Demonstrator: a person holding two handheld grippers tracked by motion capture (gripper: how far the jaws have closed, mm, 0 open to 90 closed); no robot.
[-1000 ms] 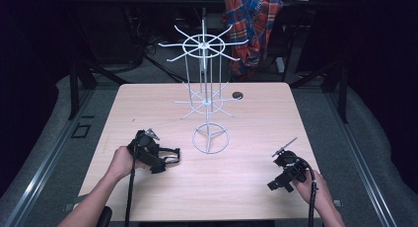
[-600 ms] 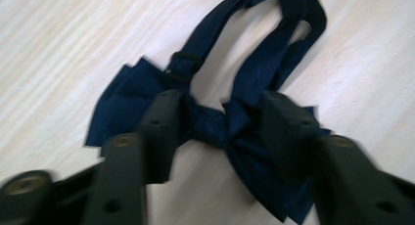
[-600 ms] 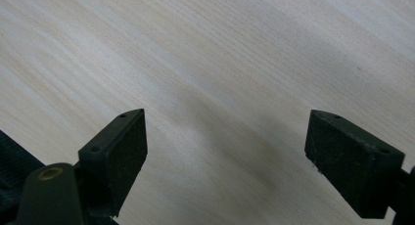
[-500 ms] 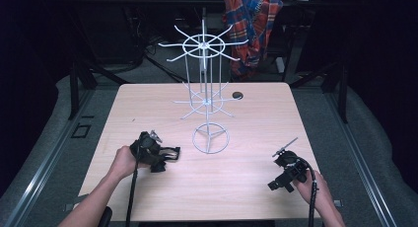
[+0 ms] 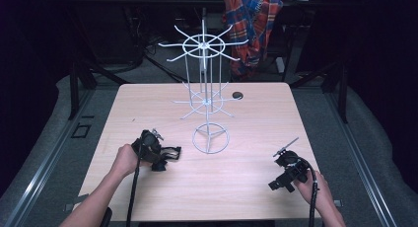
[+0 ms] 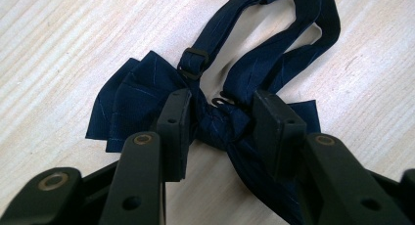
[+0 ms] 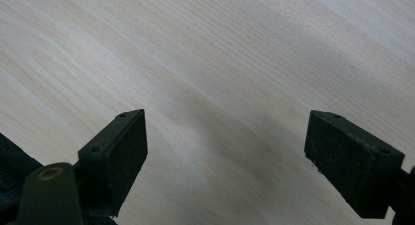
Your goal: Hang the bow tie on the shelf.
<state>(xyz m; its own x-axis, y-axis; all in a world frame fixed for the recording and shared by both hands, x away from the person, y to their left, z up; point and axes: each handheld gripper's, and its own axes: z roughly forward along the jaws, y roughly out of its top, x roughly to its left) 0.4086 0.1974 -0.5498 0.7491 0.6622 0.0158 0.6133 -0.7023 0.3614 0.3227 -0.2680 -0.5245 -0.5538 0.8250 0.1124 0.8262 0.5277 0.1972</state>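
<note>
A pale wood-grain worktop (image 5: 256, 182) carries a white wire display stand (image 5: 207, 96): a ring base with three spokes, thin upright rods and two tiers of radiating hooked arms. Near its base, on the person's left, the left gripper (image 6: 222, 117) is lowered over a navy bow tie (image 6: 142, 100) of finely striped woven cloth, lying flat on the wood with its pleated wings spread and its strap looping away past a small dark slider buckle and hook. The matte black jaws stand partly open on either side of the tie's centre knot, close against the fabric but not clamped on it. The right gripper (image 5: 285, 170) sits at the near right of the worktop, its jaws wide apart with nothing between them, above bare wood. A plaid cloth (image 5: 251, 19) hangs behind the worktop
</note>
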